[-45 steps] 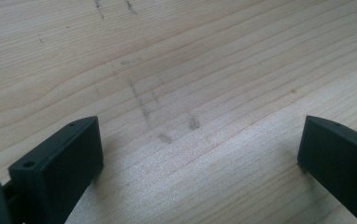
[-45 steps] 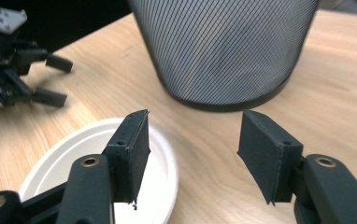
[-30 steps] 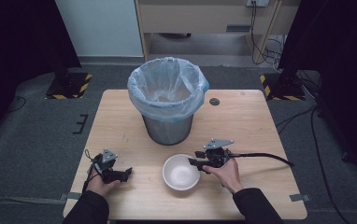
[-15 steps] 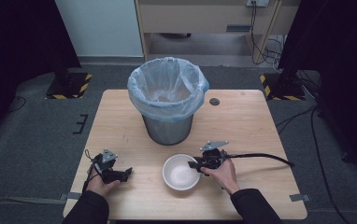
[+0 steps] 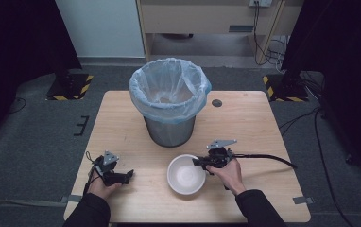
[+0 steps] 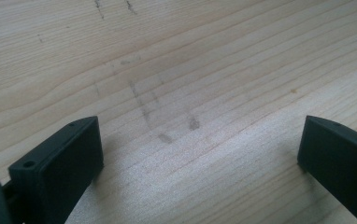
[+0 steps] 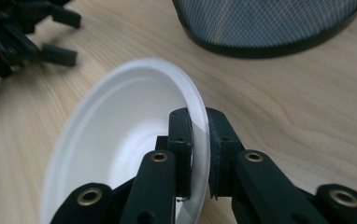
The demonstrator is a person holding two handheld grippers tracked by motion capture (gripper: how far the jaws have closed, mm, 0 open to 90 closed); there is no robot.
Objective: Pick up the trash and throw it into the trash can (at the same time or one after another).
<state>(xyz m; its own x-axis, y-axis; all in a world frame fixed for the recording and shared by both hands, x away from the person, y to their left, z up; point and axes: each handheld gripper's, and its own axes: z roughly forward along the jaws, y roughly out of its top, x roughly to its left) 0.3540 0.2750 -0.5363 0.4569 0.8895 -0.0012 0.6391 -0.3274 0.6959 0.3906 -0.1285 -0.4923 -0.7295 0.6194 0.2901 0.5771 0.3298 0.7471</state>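
Observation:
A white paper bowl [image 5: 186, 174] lies on the wooden table [image 5: 244, 123], in front of a mesh waste bin [image 5: 169, 100] lined with a pale blue bag. My right gripper [image 5: 198, 162] has just been closing and is now shut on the bowl's right rim. In the right gripper view the rim [image 7: 199, 135] is pinched between the two black jaws, one inside the bowl and one outside. My left gripper [image 5: 127, 175] rests low on the table at the front left, jaws wide apart with bare wood [image 6: 195, 126] between them.
The bin's dark mesh base [image 7: 270, 28] stands just beyond the bowl. A small dark round grommet [image 5: 217, 102] sits in the tabletop right of the bin. A black cable [image 5: 268, 157] trails right from the right gripper.
The right gripper has slid a little left onto the bowl's rim and its jaws have come together on it. The left hand has stayed in place.

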